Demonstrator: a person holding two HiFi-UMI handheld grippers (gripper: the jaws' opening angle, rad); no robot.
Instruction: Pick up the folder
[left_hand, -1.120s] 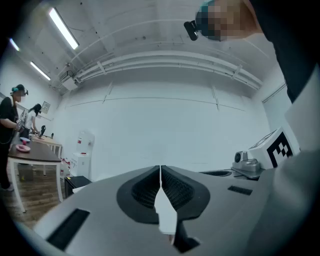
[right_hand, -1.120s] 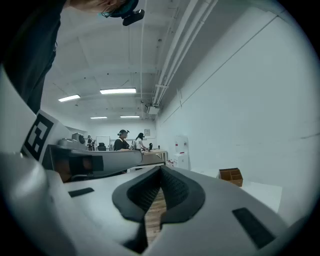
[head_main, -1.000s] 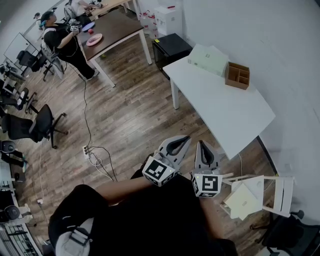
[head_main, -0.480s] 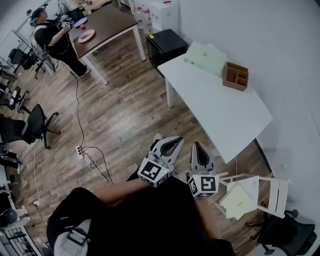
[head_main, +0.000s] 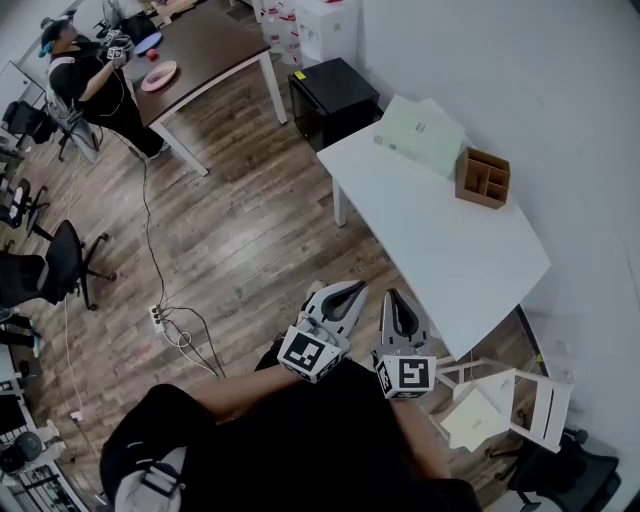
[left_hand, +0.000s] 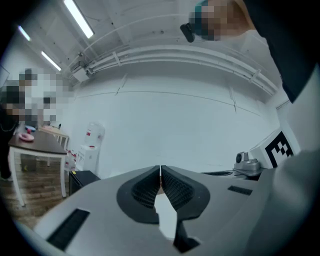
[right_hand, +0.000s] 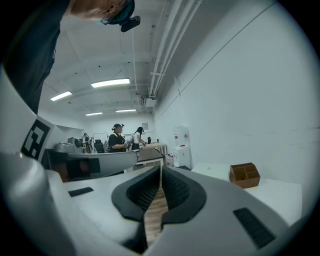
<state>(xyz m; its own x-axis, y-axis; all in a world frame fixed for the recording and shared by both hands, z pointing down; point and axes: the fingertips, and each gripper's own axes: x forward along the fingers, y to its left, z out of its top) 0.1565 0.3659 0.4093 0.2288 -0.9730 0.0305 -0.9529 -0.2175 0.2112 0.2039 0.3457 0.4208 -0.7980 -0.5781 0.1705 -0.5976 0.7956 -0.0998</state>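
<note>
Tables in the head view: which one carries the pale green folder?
The white table by the wall; the dark brown table holds a pink plate.

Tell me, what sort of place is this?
Probably an open office or lab workspace: rolling office chairs stand on the wooden floor, a white table carries a pale folder and a wooden organizer, and a water dispenser stands by the wall.

text: none legible | labels: none | numbers: none | signs: none

A pale green flat rectangular folder (head_main: 418, 135) lies closed on the white table (head_main: 440, 230). It rests at the table's far end, near the brown wooden box (head_main: 483, 177).
</note>
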